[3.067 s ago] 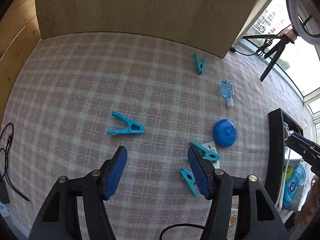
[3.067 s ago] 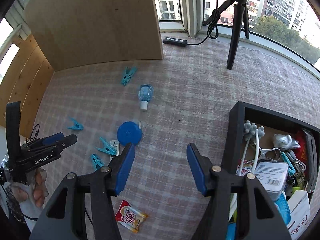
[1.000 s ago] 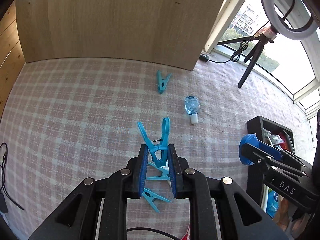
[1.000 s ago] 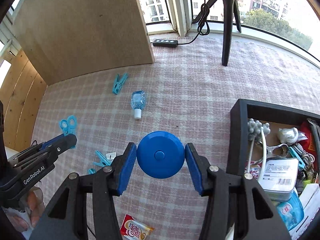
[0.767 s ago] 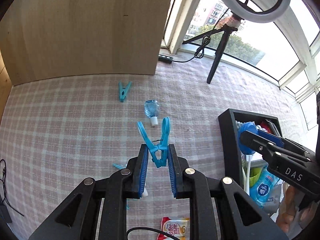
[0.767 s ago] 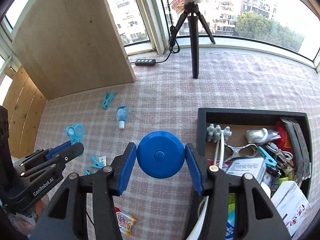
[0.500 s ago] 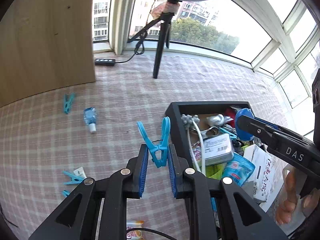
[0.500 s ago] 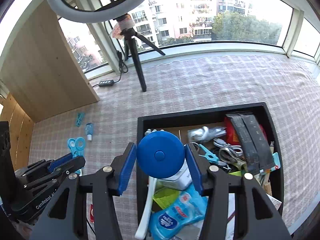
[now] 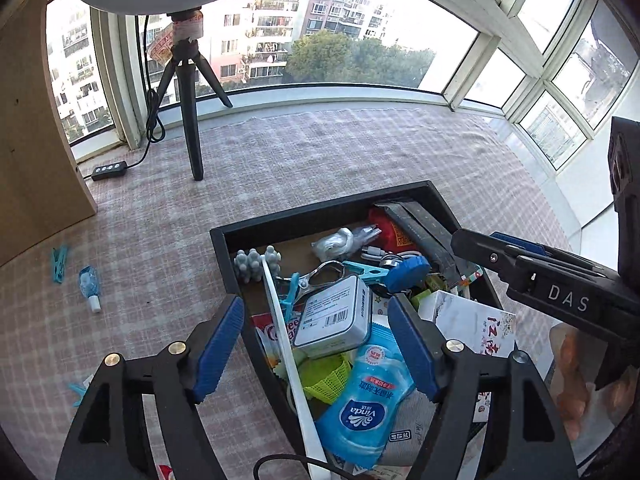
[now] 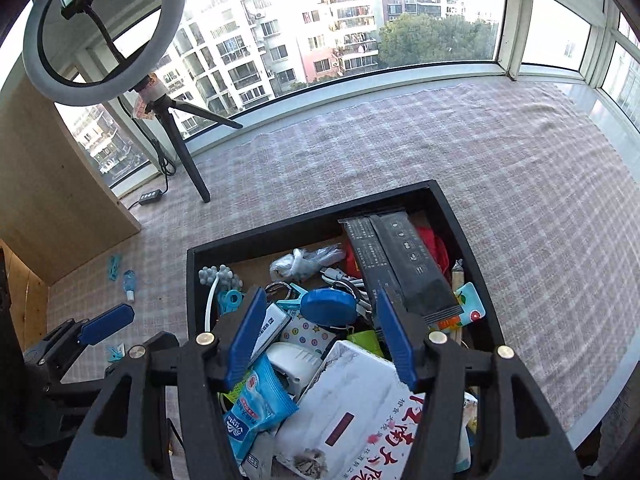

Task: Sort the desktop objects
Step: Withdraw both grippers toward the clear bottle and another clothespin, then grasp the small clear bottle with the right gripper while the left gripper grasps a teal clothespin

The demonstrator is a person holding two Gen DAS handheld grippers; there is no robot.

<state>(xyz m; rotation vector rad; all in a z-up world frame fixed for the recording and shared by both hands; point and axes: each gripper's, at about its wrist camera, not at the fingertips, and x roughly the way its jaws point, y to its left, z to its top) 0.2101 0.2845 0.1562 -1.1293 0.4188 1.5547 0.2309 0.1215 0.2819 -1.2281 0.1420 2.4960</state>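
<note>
Because the black box (image 9: 288,216) was heaped high, the left view suggested one risk: the left tool (image 9: 316,344), jaws wide and empty above it, could snag the white stick (image 9: 280,320). Left of the box lay one clothespin (image 9: 59,258) and one small bottle (image 9: 89,282).

In the right view, the right tool (image 10: 320,336) gaped empty over one blue disc (image 10: 329,307) inside the box, which might slide deeper.
</note>
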